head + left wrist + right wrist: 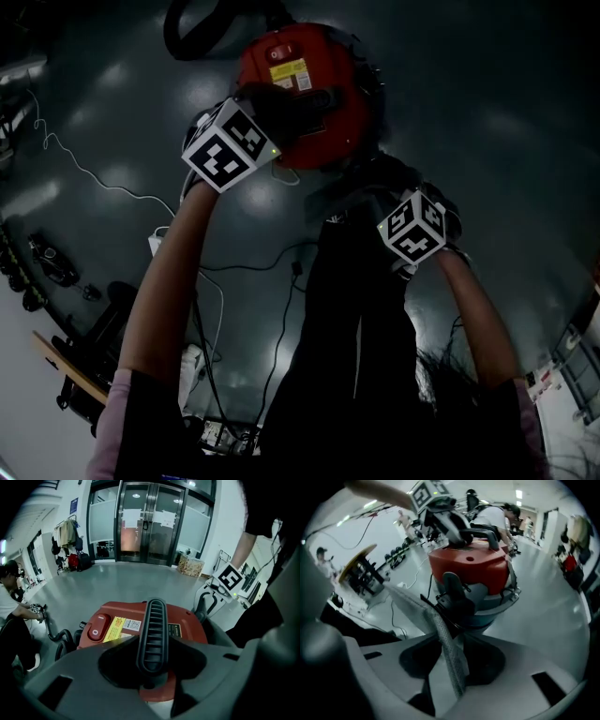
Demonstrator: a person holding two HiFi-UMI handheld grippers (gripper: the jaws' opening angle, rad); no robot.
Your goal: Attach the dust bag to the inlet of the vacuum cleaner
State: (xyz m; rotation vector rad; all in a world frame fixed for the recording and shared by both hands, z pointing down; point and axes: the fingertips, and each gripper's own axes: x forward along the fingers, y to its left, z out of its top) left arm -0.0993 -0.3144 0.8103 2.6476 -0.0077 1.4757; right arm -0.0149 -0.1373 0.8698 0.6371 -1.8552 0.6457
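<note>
- Head view: a red vacuum cleaner (305, 89) stands on a glossy dark floor (487, 131) with a white cable (103, 183) trailing across it.
- Left gripper (151, 667): fingers clamp the cleaner's black handle (152, 630); glass doors (150, 522) stand behind.
- Right gripper (452, 667): fingers are spread, and the dust bag (443, 639) edge between them runs up to the cleaner's front.

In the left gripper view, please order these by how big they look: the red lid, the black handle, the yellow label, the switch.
1. red lid
2. black handle
3. yellow label and switch: about alike
</note>
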